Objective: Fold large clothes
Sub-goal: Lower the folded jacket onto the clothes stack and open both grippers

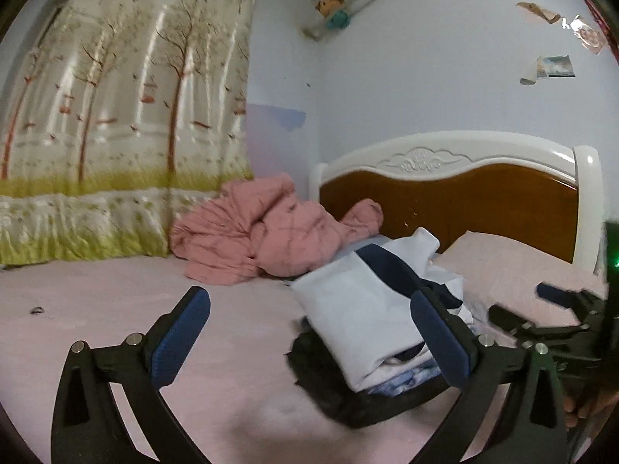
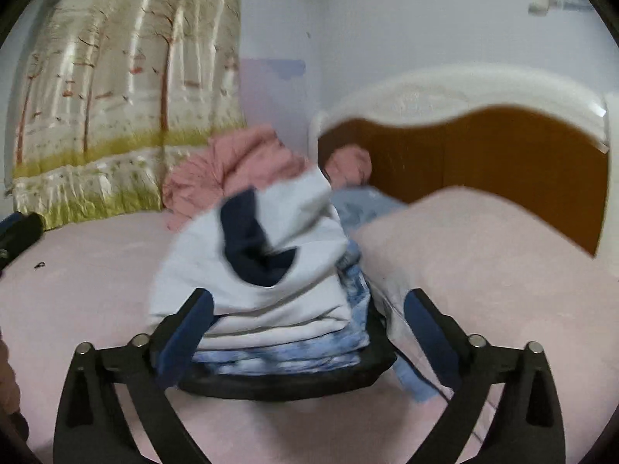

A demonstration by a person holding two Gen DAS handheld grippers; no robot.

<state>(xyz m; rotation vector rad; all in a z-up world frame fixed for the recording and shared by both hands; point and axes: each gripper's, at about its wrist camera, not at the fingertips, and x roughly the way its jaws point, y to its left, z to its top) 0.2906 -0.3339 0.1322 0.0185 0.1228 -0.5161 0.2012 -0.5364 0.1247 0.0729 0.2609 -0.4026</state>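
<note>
On the soft pink bedsheet [image 2: 85, 290] a stack of folded clothes [image 2: 278, 309] sat: smooth white cotton with navy trim over mottled blue denim and a black layer. The left gripper [image 1: 309, 332] and right gripper [image 2: 309, 328] stood with rubbery blue pads [image 2: 185, 332] spread apart, gripping nothing.

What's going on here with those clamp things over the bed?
A person is folding laundry with two handheld grippers. Both the left gripper and the right gripper are open and hold nothing. Between them, on the pink bedsheet, sits a pile of folded clothes: a white garment with navy trim on top, blue denim below, something black underneath. A crumpled pink quilt lies behind.
</note>
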